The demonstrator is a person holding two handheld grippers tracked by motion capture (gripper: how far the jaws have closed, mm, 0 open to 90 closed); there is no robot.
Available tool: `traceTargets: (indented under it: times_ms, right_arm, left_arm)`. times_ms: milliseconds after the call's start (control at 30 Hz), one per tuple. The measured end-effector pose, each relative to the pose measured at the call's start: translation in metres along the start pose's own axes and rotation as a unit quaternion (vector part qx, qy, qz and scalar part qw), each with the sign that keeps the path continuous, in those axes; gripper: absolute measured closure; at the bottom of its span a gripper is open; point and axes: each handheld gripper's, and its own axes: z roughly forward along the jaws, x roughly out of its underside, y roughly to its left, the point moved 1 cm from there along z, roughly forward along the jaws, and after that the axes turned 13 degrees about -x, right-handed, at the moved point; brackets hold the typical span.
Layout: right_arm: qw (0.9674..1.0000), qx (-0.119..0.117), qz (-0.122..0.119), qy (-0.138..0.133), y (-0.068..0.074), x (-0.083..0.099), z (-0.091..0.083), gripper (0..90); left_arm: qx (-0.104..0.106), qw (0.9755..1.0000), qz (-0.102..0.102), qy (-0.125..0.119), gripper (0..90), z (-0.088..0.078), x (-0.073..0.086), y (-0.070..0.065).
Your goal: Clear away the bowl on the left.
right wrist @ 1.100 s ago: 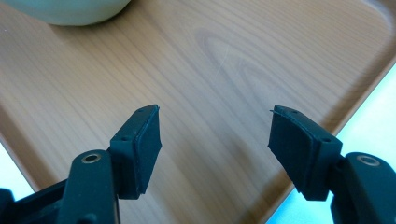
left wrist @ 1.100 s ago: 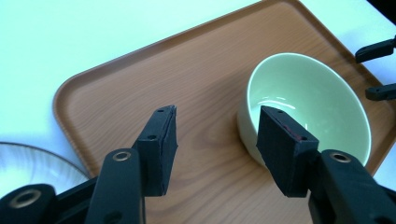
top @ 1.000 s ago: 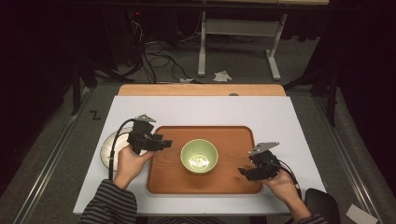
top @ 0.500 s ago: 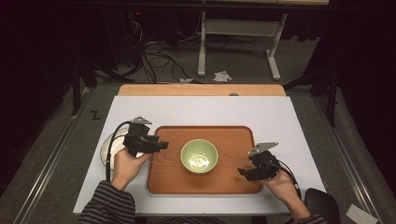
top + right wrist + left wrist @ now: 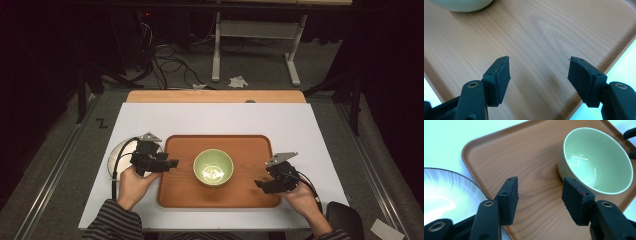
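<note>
Green bowl (image 5: 213, 167) centred on wooden tray (image 5: 250, 150). Left gripper (image 5: 539, 192) and right gripper (image 5: 539, 75) both released, over opposite tray edges.

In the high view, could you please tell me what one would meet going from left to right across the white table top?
plate → left gripper → green bowl on the wooden tray → right gripper

No readable text or labels anywhere
</note>
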Motion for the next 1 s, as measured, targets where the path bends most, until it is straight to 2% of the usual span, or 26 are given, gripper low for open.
traceTargets:
  times_ms: [200,433,500,567,767,900,1000]
  right_arm:
    - [1.0,-0.002,-0.001,0.0,0.0,0.0,0.001,35.7]
    - [1.0,0.0,0.002,-0.001,-0.001,0.0,0.001,35.6]
    - [1.0,0.001,0.002,0.0,0.0,-0.001,0.002,35.6]
    - [1.0,0.0,-0.003,0.0,0.0,0.0,0.001,35.7]
    - [1.0,0.002,0.002,0.004,0.0,0.0,0.002,35.6]
    - [1.0,0.0,0.002,0.001,0.0,0.0,0.001,35.6]
    - [1.0,0.002,0.003,0.001,-0.001,0.0,0.001,35.6]
  left_arm:
    - [0.0,1.0,0.001,0.006,46.1,0.0,0.006,-0.001]
    - [-0.001,0.9999,0.01,0.008,45.8,0.0,0.009,-0.005]
    - [-0.004,0.9997,0.019,0.014,45.7,0.002,0.011,-0.008]
    - [-0.005,0.9996,0.021,0.017,45.7,0.004,0.012,-0.01]
    - [-0.002,0.9994,0.028,0.02,45.6,0.006,0.013,-0.013]
    - [0.0,0.9993,0.026,0.027,45.5,0.008,0.016,-0.014]
    - [-0.006,0.999,0.032,0.031,45.4,0.011,0.016,-0.017]
